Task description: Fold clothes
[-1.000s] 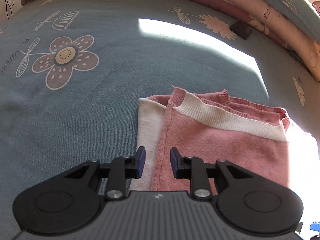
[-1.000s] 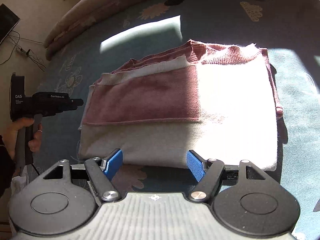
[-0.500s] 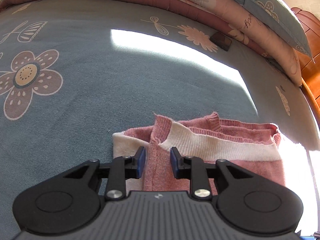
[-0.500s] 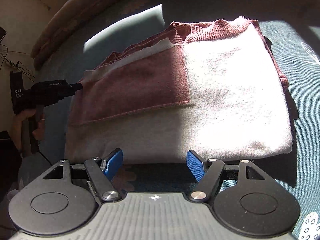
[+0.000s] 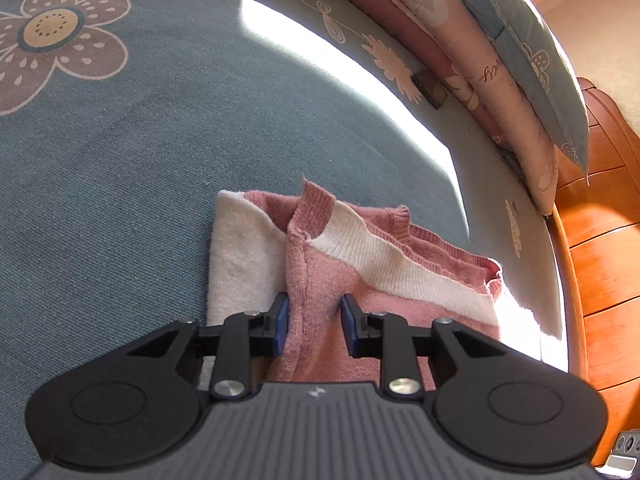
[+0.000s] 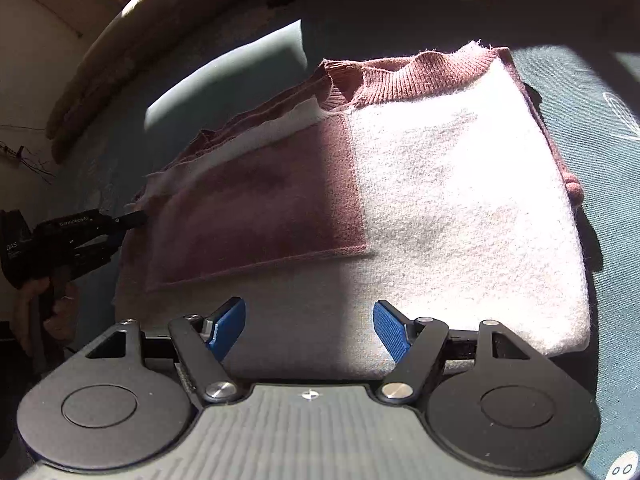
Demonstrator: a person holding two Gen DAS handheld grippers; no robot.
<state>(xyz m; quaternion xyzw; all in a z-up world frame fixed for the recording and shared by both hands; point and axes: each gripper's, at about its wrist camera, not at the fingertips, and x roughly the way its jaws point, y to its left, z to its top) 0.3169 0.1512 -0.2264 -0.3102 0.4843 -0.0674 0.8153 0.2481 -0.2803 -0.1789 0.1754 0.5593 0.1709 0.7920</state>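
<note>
The blue-grey bed cover printed with large flowers (image 5: 132, 152) carries the work; there is no desk here. All places below are given relative to the pink and cream knitted sweater (image 6: 440, 208), which lies folded into a flat, roughly rectangular packet on the cover.

The sweater's long axis runs across the right wrist view, from the shaded pink panel on one side to the sunlit cream panel on the other. The ribbed pink collar (image 6: 416, 76) forms the far edge; the cream hem edge is the near one.

The right hand-held gripper (image 6: 310, 326) stands at the middle of the near long edge, pointing steeply down at it. Its jaws are spread wide and released; the cream knit shows between the blue pads (image 6: 390, 330), with no pinch visible.

The left hand-held gripper (image 5: 314, 326) (image 6: 120, 224) works at the sweater's short end, on the shaded pink side. Its jaws are narrow, with a raised ridge of pink knit between the pads (image 5: 282, 322). The cloth appears to touch both pads, so the reading is a clench on the sweater, though the contact is not fully clear.

Judgement: the left unit is nearer to a working hold. The coming fold probably turns on the long axis, short end carried towards short end, while the right unit must first close on the near edge.
</note>
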